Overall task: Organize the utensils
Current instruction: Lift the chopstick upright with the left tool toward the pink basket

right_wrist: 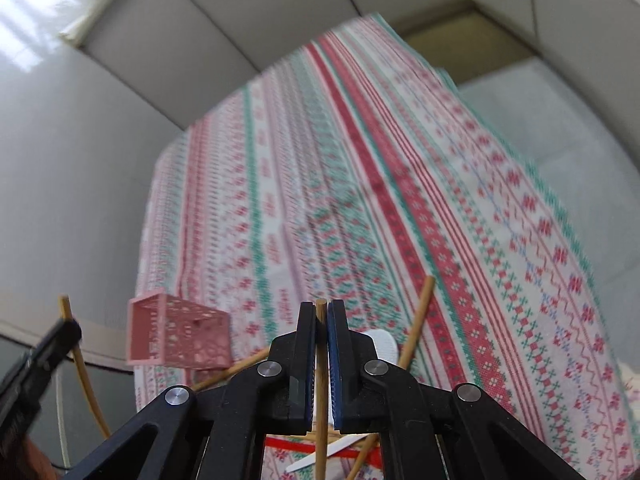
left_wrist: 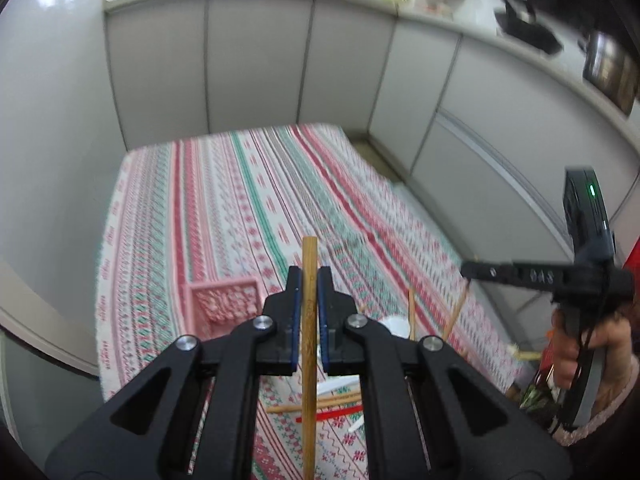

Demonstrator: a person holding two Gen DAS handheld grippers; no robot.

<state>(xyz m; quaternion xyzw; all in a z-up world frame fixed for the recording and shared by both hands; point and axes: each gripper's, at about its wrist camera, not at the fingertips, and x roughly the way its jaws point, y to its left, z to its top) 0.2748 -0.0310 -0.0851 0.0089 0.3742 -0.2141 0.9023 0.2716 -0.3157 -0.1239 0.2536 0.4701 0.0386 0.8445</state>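
Observation:
My left gripper is shut on a flat bamboo stick that stands upright between the pads, above the table. My right gripper is shut on a thin round wooden chopstick. The right gripper also shows in the left wrist view at the right, and the left gripper in the right wrist view at the left with its stick. A pink lattice holder stands on the patterned tablecloth. More chopsticks, a red stick and a white spoon lie below the grippers.
A white cup with chopsticks leaning in it sits near the holder. Grey cabinet fronts ring the table, with a pan and a pot on the counter. The table edge drops off at left.

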